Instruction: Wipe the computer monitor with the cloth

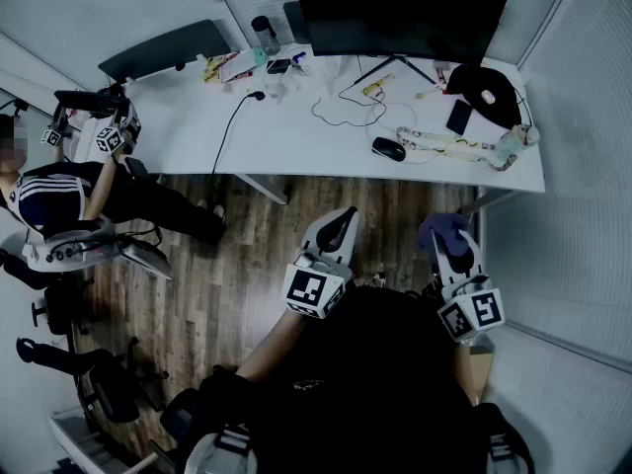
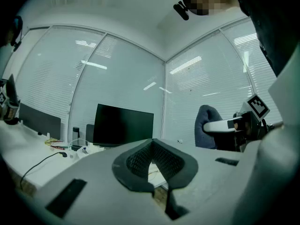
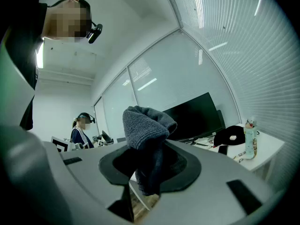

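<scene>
The left hand-held gripper [image 1: 339, 227] is held low before the torso, jaws closed on nothing. Beside it, the right hand-held gripper [image 1: 449, 247] points forward, jaws clamped on the cloth [image 1: 441, 229].

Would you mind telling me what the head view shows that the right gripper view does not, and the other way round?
Only the head view: the mouse and the black cable on the desk. Only the right gripper view: the ceiling and the wearer's head camera. Both: the monitor, the second person, and the cloth pinched in the right claw.
</scene>
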The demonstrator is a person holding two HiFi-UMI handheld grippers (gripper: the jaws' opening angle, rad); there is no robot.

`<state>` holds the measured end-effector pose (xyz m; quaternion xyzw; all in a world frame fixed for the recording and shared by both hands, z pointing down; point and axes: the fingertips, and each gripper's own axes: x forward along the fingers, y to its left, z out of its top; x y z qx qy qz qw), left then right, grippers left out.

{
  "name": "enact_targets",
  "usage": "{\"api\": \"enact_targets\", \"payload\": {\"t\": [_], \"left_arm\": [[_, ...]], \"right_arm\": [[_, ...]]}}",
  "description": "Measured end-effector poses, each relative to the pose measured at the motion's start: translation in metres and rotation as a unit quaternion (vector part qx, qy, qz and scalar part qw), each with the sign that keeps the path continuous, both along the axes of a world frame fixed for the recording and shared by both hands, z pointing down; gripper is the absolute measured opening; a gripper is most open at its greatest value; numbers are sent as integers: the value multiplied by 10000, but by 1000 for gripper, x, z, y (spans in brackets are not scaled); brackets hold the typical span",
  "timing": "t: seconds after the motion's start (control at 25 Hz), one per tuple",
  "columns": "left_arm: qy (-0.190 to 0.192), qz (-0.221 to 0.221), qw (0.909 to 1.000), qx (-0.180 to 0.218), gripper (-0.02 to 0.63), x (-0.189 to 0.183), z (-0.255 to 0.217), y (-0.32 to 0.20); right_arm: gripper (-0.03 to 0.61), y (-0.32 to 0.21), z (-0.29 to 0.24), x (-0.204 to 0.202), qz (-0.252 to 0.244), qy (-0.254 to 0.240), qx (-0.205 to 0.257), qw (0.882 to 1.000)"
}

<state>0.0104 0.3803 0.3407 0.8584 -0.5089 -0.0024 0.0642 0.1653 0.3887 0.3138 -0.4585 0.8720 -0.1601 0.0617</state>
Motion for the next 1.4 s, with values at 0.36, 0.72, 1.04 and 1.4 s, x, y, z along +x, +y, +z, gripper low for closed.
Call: {"api": "enact_targets", "payload": {"t": [0.36,0.72,1.04,1.4], "left_arm": [[-2,-120,9999,-32,6,-3,3,-1],[8,-263,9997,-4,8,-10,0,-5],[88,-332,9993,-158,7,-16,14,-16],[165,-88,9998,-5,6,-38,11,-76]], "right_arm": [[117,-6,3,-1,-80,0,-3,10000],[118,-9,5,-5,-158,4,-48,9999],[119,-19,13,-10,-188,-1,-123,9997],[120,-70,18,-25,111,92,-151,9998]]}}
